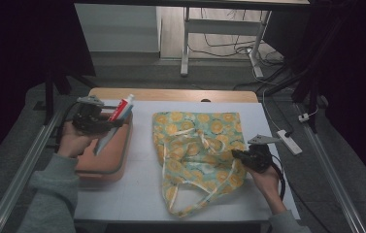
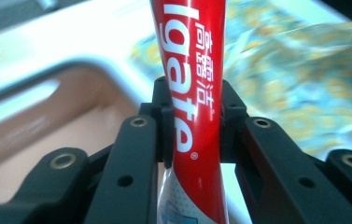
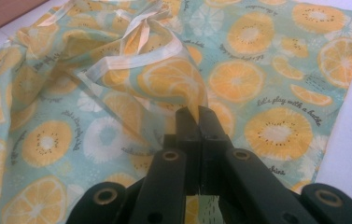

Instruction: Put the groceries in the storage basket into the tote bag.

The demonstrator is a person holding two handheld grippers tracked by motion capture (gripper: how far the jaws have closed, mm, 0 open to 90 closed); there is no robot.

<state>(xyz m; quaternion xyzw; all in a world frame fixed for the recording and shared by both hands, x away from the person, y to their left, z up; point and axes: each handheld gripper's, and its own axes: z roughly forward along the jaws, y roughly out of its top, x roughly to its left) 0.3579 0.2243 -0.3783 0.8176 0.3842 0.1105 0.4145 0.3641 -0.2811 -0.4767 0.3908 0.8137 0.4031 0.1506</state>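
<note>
A red and white toothpaste tube (image 1: 117, 116) is held above the pink bin (image 1: 115, 162) at the left of the table, cap end up and toward the right. My left gripper (image 1: 104, 125) is shut on the tube (image 2: 190, 116) around its middle, pads pressing both sides. A cloth bag (image 1: 197, 150) printed with orange slices on pale green lies flat at the table's centre, its straps trailing toward the front. My right gripper (image 1: 236, 156) is shut on a fold of the bag's fabric (image 3: 173, 79) at its right edge, lifting it slightly.
The white tabletop (image 1: 137, 194) has a wooden strip along its far edge. A white power strip (image 1: 290, 141) lies off the table's right side. Metal rails run along both sides, and a desk frame with cables stands beyond.
</note>
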